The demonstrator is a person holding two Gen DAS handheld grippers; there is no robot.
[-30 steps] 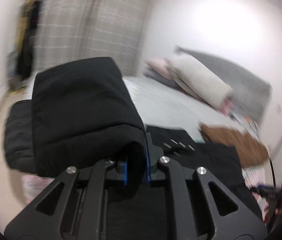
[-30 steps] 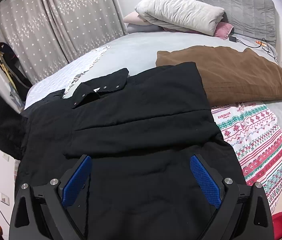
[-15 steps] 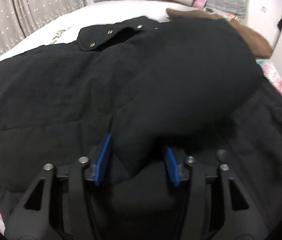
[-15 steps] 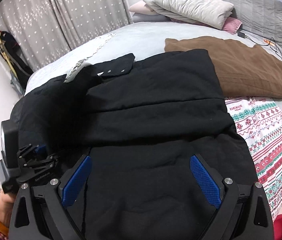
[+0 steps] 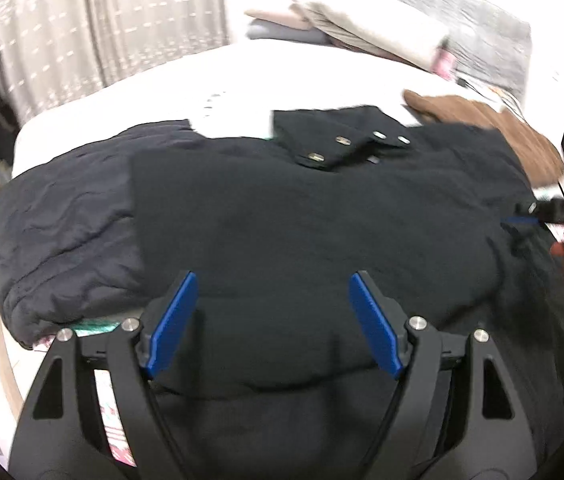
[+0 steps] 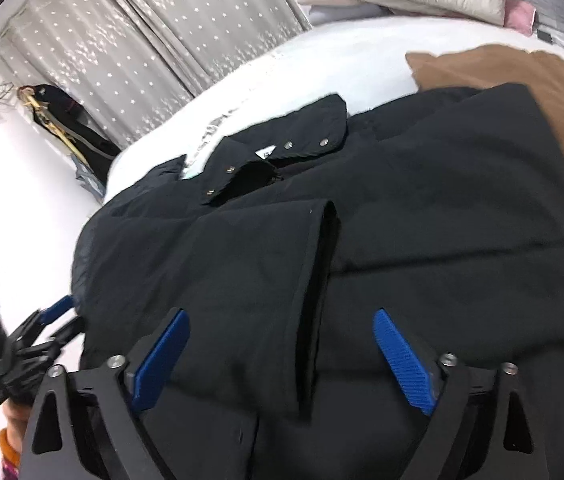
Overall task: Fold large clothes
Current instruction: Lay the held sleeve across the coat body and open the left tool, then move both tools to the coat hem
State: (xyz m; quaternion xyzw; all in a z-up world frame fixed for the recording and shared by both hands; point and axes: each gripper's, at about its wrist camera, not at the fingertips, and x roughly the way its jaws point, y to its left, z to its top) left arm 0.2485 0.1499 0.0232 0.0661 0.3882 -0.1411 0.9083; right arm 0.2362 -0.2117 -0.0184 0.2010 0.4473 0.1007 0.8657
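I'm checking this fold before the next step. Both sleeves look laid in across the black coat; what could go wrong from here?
1. The left sleeve's cuff stands puffy on the coat, so it may slide off when the hem is lifted.
2. The coat overlaps the brown garment; a grab there might catch both.
3. Both tools, left and right, are open, so nothing pins the layers.

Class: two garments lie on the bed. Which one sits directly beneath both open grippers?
The black jacket, with snap buttons on its collar; the brown garment lies farther off, beside it.
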